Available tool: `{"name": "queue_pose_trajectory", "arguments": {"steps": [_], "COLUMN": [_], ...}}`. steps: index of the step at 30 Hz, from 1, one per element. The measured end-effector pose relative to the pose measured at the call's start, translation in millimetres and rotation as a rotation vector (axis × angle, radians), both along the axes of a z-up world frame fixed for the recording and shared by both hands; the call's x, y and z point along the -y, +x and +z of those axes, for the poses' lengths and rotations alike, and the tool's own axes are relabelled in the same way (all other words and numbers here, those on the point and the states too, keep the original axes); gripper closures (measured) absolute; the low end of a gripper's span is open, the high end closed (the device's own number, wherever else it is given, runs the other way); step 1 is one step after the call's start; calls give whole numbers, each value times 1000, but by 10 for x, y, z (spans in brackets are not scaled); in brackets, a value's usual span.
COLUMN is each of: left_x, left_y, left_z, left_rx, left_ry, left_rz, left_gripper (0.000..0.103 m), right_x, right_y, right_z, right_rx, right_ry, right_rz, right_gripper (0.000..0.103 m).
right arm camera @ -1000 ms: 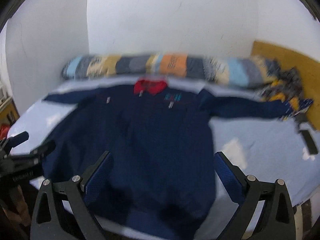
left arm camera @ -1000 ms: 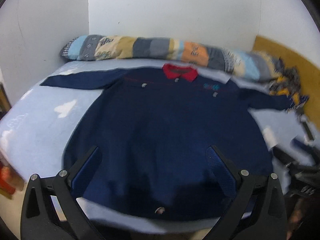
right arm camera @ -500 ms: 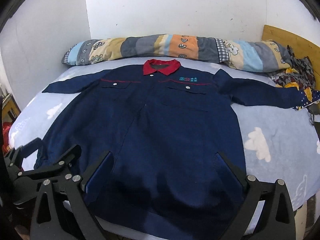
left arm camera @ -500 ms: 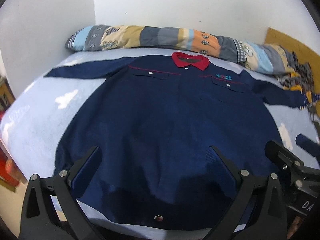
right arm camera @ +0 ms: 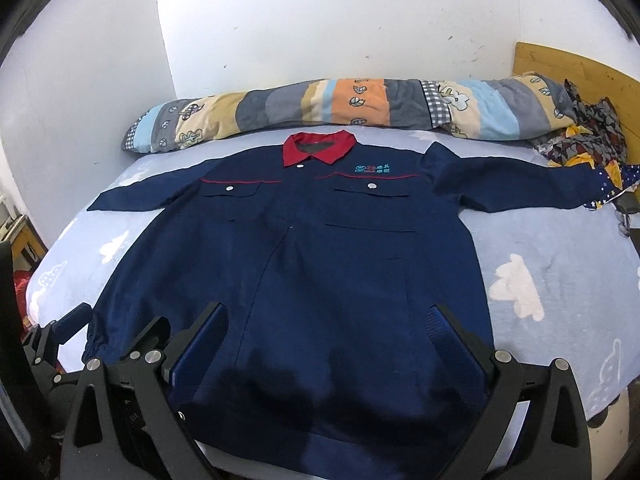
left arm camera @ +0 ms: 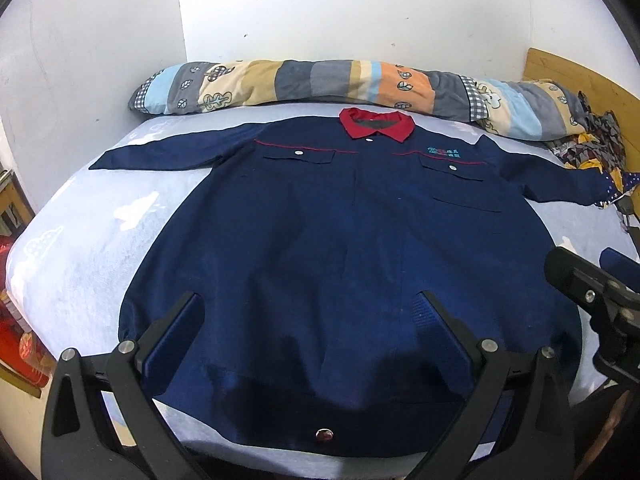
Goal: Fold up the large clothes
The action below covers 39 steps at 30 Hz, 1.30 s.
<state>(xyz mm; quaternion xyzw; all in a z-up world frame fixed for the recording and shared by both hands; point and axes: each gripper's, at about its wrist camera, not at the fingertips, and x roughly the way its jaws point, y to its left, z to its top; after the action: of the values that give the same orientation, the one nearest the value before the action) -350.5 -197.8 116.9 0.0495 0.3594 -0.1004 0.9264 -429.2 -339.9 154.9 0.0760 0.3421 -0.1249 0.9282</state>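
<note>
Since a second ago both my views have sharpened from blur to steady, and the left camera now sits more squarely over the hem; my two tools have also drawn closer, each showing at the edge of the other's view.

The navy work jacket (left arm camera: 352,248) lies flat on its back across the bed (left arm camera: 80,264), front up, red collar (left arm camera: 376,124) toward the wall and the long patchwork bolster (left arm camera: 320,84), both sleeves spread straight out to the sides. I judge it is laid this way so that the sleeves and side panels can be turned in over the body before the length is doubled; no fold has been made yet.

My left gripper (left arm camera: 310,320) hangs over the hem nearer the jacket's left side, jaws spread wide with nothing between them. My right gripper (right arm camera: 330,332) hangs over the hem further to the right, jaws likewise wide apart and empty. Whether either one touches the cloth I cannot tell. Both sit at the near edge because the hem corners are the natural places to take hold.

As for containers, the only ones here are the jacket's own pockets: two buttoned chest pockets (right arm camera: 372,192) lie flat and closed, and their contents, if any, are hidden. A heap of patterned cloth (right arm camera: 580,140) rests by the wooden headboard (right arm camera: 576,68), just past the right sleeve's cuff.
</note>
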Motion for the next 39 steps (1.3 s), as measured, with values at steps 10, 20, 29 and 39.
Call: {"name": "queue_pose_trajectory", "arguments": {"steps": [10,20,29,39], "left_x": [-103,-655,-929,-874], "left_y": [18,265,346,372], "left_z": [5,-172,-288,-278], "left_rx": [9,-84,-186,-179], "left_ry": [27,0,-102,-83], "left_rz": [1,39,101,52], "left_gripper": [0,0,0,0], "right_x": [149,1139,1565,1138], "right_y": [-73,-461,-875,-617], "right_z": [-14,-340,-871,-1112], "right_rx": [-18,-116,-195,-346], "right_ry": [-8,272,591,387], "right_rz": [-34,-135,-157,-69], "right_gripper": [2,12,32,90]}}
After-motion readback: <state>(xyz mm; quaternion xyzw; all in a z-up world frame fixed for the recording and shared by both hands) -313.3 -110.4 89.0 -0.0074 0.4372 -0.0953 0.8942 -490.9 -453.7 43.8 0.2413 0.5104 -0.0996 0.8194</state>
